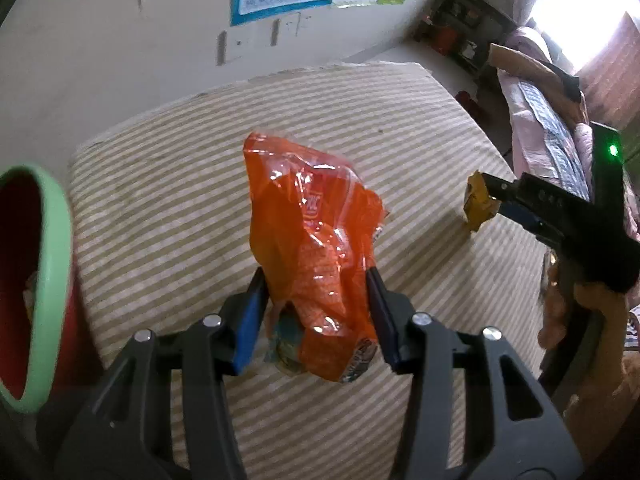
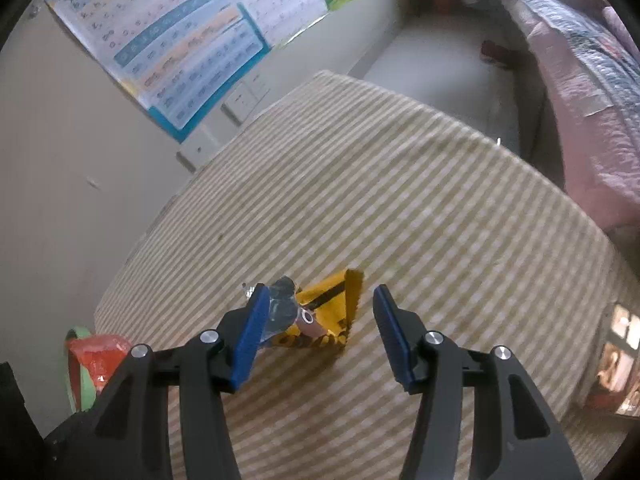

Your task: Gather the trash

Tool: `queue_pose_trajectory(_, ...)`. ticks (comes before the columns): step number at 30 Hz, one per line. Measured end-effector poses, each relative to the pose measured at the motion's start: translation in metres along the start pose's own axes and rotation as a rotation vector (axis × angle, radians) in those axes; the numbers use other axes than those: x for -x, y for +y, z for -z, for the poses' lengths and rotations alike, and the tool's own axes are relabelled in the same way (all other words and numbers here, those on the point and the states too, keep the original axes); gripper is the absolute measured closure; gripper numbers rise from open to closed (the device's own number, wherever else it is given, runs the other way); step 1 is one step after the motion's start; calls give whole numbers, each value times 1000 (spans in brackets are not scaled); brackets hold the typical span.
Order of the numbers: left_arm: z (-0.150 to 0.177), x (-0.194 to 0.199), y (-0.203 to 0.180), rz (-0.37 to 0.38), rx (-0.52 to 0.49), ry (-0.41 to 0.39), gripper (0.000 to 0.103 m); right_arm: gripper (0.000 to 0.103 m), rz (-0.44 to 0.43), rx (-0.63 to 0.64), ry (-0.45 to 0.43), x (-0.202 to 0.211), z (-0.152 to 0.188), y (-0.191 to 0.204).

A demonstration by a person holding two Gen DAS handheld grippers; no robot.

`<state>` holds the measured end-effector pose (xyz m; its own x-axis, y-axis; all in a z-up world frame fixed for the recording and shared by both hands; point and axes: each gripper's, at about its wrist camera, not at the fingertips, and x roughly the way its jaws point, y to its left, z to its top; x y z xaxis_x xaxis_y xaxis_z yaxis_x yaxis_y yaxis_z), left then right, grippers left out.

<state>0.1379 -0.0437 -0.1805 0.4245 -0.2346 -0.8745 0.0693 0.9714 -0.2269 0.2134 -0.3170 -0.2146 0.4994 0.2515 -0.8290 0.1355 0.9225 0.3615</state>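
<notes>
An orange snack bag [image 1: 316, 240] stands crumpled between the blue pads of my left gripper [image 1: 316, 284], which is shut on it above the striped table [image 1: 160, 208]. A red bin with a green rim [image 1: 52, 280] is at the far left. A yellow wrapper [image 2: 320, 316] lies on the striped table [image 2: 400, 200] between the fingers of my right gripper [image 2: 318, 304], which is open around it; the left pad touches its torn silver end. The right gripper [image 1: 496, 196] and yellow wrapper [image 1: 478, 202] also show in the left wrist view. The orange bag [image 2: 98, 356] and bin rim [image 2: 80, 384] show at lower left.
A wall with posters [image 2: 168, 48] and switch plates [image 2: 244, 100] runs behind the table. A bed with a pink quilt [image 2: 592, 92] stands to the right, with floor [image 2: 440, 64] between it and the table. Shelves [image 1: 464, 24] stand in the far corner.
</notes>
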Motion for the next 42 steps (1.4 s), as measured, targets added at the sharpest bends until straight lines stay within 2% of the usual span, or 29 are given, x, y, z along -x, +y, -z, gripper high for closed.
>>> queue_pose_trajectory(4, 12, 9, 9, -21, 0, -10, 55, 52, 0, 22, 34, -7, 7, 11)
queue_pose_trajectory(7, 19, 11, 15, -27, 14, -3, 55, 64, 2, 32, 40, -7, 12, 16)
queue_pose_trajectory(10, 24, 14, 20, -28, 20, -5, 55, 69, 17, 65, 12, 2, 18, 24)
queue_pose_trajectory(15, 27, 30, 22, -25, 13, -46, 55, 70, 15, 120, -35, 32, 38, 37)
queue_pose_trajectory(25, 40, 64, 24, -31, -13, -122, 55, 70, -9, 207, -65, 92, 121, 91)
queue_pose_trajectory(33, 46, 92, 34, -34, -14, -178, 55, 70, -4, 220, -83, 121, 142, 119)
queue_pose_trajectory(42, 49, 116, 56, -35, 24, -224, 55, 69, 9, 317, -120, 143, 150, 161)
